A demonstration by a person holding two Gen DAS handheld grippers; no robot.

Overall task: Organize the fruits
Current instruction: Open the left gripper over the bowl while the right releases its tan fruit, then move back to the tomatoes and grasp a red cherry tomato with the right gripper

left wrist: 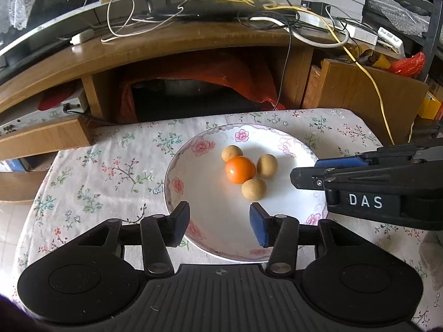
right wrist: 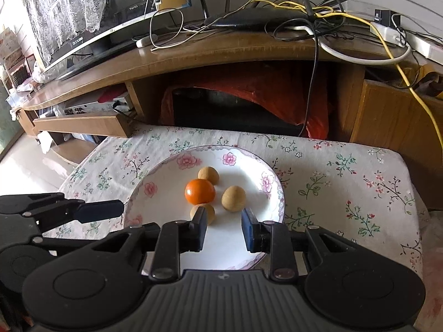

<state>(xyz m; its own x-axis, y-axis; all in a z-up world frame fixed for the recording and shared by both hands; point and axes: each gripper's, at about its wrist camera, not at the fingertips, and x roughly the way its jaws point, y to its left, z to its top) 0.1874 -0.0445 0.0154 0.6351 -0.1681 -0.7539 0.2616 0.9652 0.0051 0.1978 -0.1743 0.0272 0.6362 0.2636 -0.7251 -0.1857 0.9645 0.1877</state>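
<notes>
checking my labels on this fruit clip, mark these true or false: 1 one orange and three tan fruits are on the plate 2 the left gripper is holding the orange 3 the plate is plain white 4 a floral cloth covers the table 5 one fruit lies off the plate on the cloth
1. True: one orange and three tan fruits lie on the plate.
2. False: the left gripper is open and empty at the plate's near edge; the orange lies on the plate.
3. False: the plate has pink flowers around its rim.
4. True: the tablecloth is printed with small flowers and twigs.
5. False: all four fruits are on the plate.
</notes>
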